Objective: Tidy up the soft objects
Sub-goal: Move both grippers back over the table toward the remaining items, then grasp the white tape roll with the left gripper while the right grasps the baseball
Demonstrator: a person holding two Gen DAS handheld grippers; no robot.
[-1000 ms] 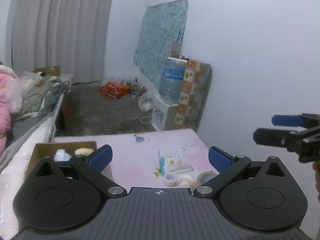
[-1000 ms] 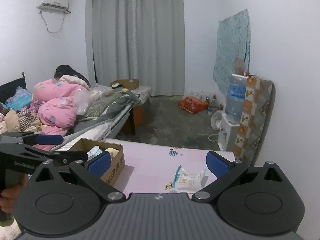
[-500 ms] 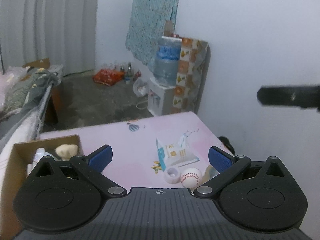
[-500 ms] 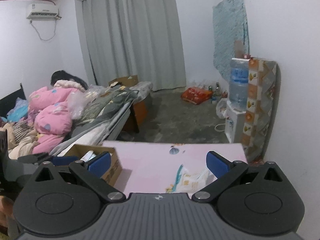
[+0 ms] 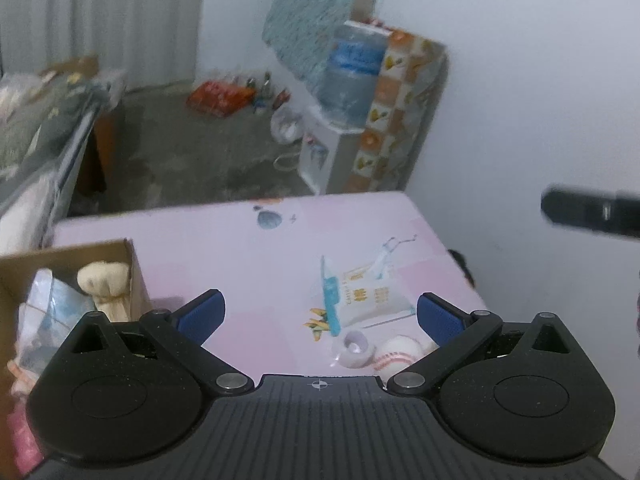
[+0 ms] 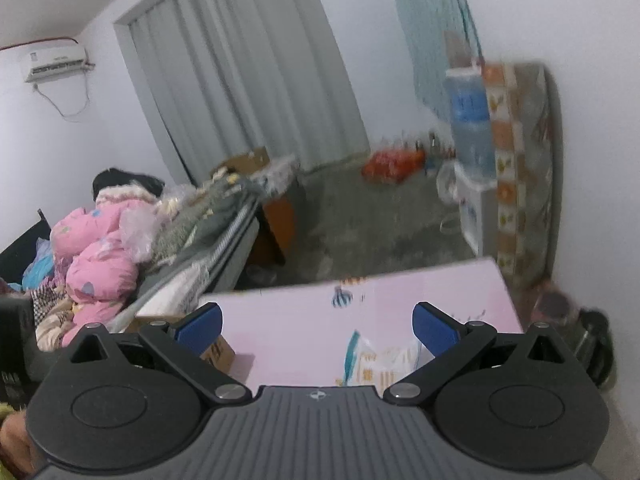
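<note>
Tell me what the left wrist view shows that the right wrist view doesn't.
Only the left wrist view shows the baseball, the small white roll beside it, and the soft items inside the cardboard box. Only the right wrist view shows the air conditioner and the pink bedding. Both show the pink table, the tissue pack, the water dispenser and open jaws holding nothing.

Your left gripper (image 5: 320, 315) and right gripper (image 6: 317, 322): matte black ribbed housings, twin round discs, silver pivot screws, blue pads (image 5: 202, 314), white crosshair mark at centre.
</note>
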